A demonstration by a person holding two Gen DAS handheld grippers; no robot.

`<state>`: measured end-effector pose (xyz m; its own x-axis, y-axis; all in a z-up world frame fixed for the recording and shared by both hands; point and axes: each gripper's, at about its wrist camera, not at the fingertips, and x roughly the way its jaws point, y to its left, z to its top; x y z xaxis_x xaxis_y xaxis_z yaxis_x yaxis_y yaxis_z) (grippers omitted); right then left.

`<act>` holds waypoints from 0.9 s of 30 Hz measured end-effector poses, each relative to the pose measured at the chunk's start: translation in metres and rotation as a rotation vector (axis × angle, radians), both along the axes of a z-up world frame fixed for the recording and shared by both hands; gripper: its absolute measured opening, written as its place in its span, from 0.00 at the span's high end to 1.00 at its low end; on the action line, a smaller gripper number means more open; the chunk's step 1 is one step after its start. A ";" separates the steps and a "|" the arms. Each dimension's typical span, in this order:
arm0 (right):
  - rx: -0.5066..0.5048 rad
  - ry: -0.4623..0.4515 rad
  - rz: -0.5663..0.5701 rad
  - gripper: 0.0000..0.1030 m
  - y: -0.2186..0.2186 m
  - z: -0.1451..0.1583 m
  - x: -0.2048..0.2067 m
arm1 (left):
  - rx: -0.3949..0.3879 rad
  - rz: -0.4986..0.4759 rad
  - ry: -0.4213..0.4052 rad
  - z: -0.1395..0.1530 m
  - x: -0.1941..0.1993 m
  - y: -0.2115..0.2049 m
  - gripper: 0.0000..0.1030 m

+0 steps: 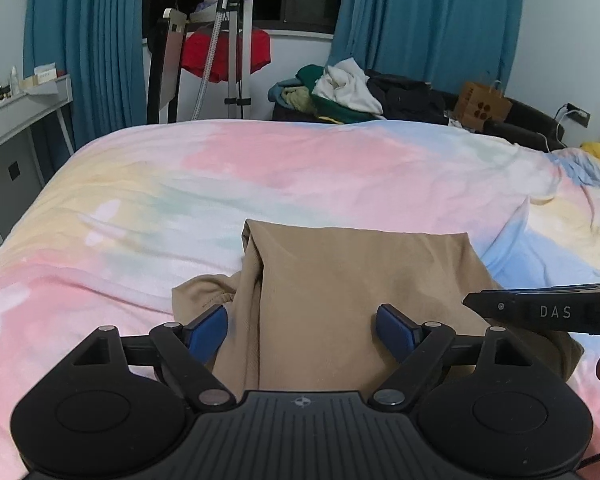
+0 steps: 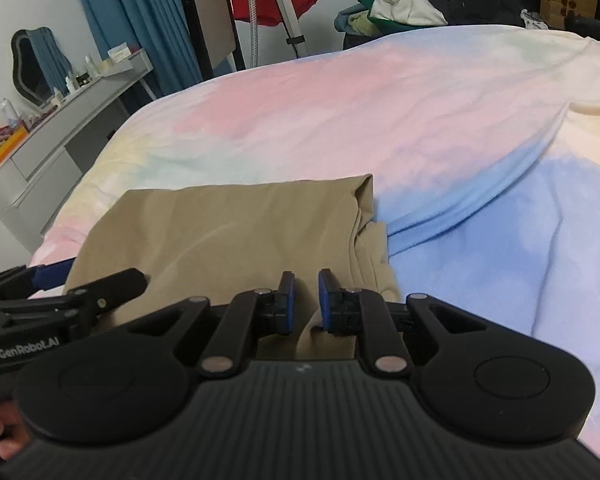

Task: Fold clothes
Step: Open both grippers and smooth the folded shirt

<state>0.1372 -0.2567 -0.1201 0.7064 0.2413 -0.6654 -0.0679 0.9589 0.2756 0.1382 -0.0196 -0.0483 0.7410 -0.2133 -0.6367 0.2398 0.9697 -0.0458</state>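
A tan garment (image 1: 340, 280), folded into a rough rectangle, lies on the pastel tie-dye bedspread (image 1: 260, 168). My left gripper (image 1: 302, 330) is open, its blue pads (image 1: 208, 330) spread wide over the near edge of the garment, holding nothing. My right gripper (image 2: 305, 296) has its blue pads (image 2: 288, 296) close together with a fold of the tan garment (image 2: 228, 232) pinched between them at its near right edge. The right gripper's side shows at the right edge of the left wrist view (image 1: 548, 310); the left gripper shows at the left of the right wrist view (image 2: 52, 300).
A heap of unfolded clothes (image 1: 340, 88) and a brown paper bag (image 1: 482, 104) sit beyond the far edge of the bed. A grey dresser (image 1: 16, 128) stands left. A stand with a red garment (image 1: 224, 56) is by the blue curtains (image 1: 420, 20).
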 end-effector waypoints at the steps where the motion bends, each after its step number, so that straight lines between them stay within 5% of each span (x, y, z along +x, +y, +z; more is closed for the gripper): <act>1: -0.003 -0.003 -0.001 0.85 0.000 0.001 0.000 | 0.001 0.007 -0.004 0.002 -0.002 0.001 0.19; 15: -0.003 -0.075 -0.002 0.83 -0.001 0.038 -0.069 | -0.015 -0.040 -0.076 0.043 -0.081 0.005 0.19; 21: -0.017 -0.017 -0.010 0.84 0.002 0.023 -0.064 | 0.061 -0.036 0.004 0.014 -0.066 -0.004 0.14; 27: 0.003 0.016 -0.026 0.83 0.001 0.014 -0.057 | -0.011 0.010 0.045 0.018 -0.064 0.004 0.13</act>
<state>0.0804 -0.2553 -0.1060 0.7016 0.2254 -0.6760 -0.0390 0.9594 0.2795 0.0741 -0.0152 -0.0303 0.7135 -0.2135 -0.6673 0.2275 0.9714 -0.0676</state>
